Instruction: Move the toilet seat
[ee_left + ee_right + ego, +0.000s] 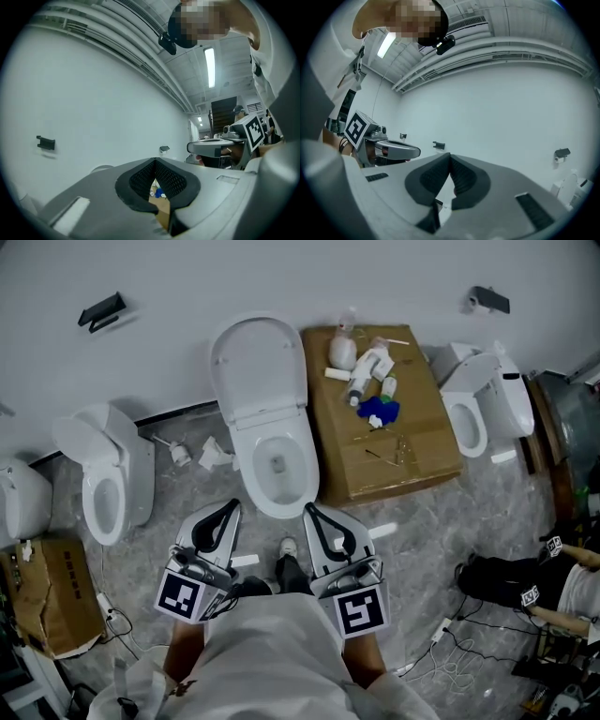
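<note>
Seat (258, 367): white, upper centre, stands raised behind bowl (248, 476). Probably rigid plastic, light, smooth, slippery, hinged at rear; best taken by its free top edge. Left gripper (228, 511), right gripper (312, 513): both clenched, empty, lower centre, just short of bowl.

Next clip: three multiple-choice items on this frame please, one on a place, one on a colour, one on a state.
1. The box sits where from the middle toilet? A. left B. right C. behind the person
2. The small thing by the bottles is A. red B. blue C. yellow
3. The toilet's lid is A. up B. down C. off
1 B: it is at the toilet's right. 2 B: plainly blue. 3 A: it leans back toward the wall.
</note>
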`<state>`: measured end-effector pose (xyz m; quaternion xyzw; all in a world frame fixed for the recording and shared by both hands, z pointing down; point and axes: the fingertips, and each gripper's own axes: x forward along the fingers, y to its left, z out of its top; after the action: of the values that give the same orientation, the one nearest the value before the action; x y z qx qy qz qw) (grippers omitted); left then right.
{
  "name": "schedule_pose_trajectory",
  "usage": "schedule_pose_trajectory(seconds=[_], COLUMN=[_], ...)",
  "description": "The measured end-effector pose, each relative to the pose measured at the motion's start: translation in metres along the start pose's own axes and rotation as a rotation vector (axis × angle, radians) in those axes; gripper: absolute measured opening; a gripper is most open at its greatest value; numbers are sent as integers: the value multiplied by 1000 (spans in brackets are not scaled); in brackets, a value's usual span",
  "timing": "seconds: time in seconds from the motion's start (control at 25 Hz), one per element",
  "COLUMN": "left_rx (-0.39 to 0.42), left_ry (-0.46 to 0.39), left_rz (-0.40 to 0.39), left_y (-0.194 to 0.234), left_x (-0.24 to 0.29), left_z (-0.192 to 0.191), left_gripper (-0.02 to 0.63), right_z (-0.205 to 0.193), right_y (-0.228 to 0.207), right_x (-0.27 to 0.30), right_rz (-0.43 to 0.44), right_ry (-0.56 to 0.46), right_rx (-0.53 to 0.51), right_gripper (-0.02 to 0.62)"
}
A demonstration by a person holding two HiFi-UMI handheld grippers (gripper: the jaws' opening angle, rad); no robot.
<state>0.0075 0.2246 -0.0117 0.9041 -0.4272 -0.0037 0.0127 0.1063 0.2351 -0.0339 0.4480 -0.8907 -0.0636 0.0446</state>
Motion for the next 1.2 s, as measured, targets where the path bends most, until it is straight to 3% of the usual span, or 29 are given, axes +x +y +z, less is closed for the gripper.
schedule_pose_trajectory(seconds=[0.32,0.64,0.84,1.2], left_rx=[-1,20,63,-23], left_ry=[30,77,134,222], left_rz=[17,-30,-81,-93], left_y=[20,39,52,80], left_x=[37,64,81,97], left_z=[-16,-51,-89,-170], left_gripper=[2,3,3,3], right_z=[-17,-65,-93,-172], right_y=[-30,-41,-48,-53], right_x=[31,60,81,105], right_rz=[37,33,21,-18], right_ry=[3,80,109,201], right_rx=[6,33,30,95], right_gripper=[2,3,3,3])
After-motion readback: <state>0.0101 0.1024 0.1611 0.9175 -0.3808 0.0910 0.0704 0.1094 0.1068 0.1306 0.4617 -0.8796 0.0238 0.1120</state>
